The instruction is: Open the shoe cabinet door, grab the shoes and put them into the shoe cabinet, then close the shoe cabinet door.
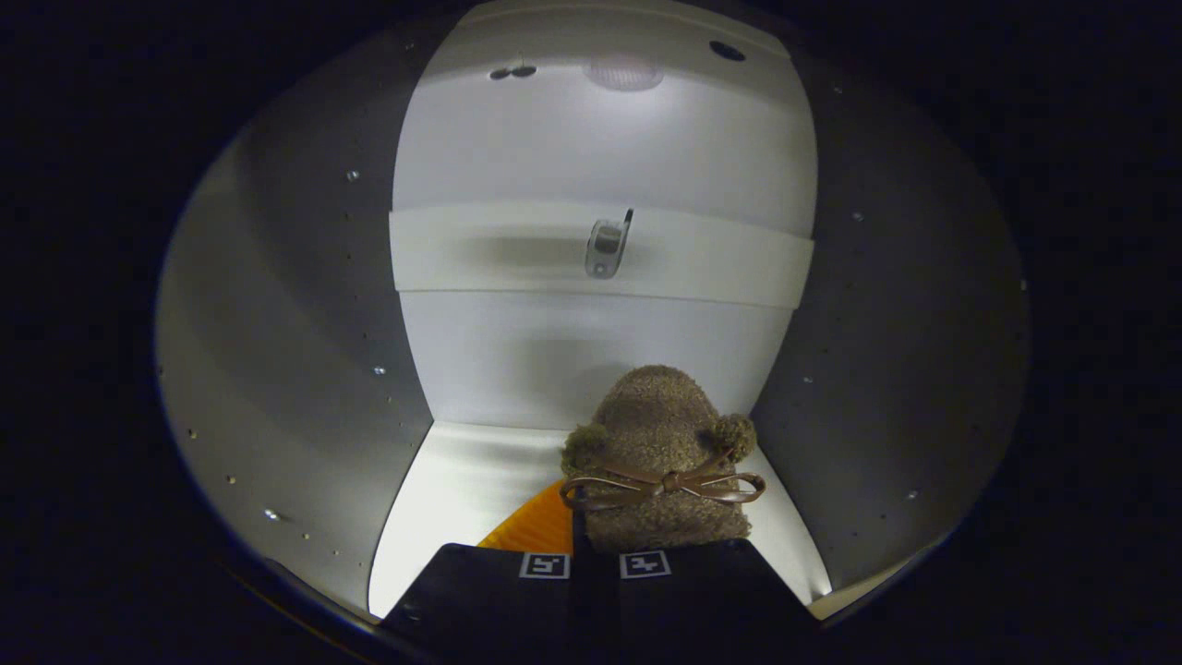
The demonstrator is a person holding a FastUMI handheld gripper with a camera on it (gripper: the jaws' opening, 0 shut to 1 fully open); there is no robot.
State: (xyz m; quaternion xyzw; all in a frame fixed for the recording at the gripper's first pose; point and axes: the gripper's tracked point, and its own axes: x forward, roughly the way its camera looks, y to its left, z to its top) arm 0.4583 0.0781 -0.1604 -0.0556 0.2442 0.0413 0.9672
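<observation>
Fuzzy shoe held inside the white shoe cabinet

The gripper (596, 565) reaches into the shoe cabinet (277, 369), its fingers (499, 591) drawn close together and seemingly gripping the heel of a brown fuzzy shoe (660, 434) with a ribbon bow (665, 485) and small pompoms. The shoe sits above the cabinet's floor near its right wall, toe toward the back panel. An orange piece (536, 526) shows beside it, left.

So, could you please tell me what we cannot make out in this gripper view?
- Tongs: black blocks close together; fingertips covered by the fuzzy brown bow-trimmed shoe, so the grip is unclear.
- Shoe's heel end: behind the tongs.
- Ridged orange piece: mostly hidden by the shoe and tongs.
- Small metal fitting on the white cabinet's back rail: too small to identify.
</observation>
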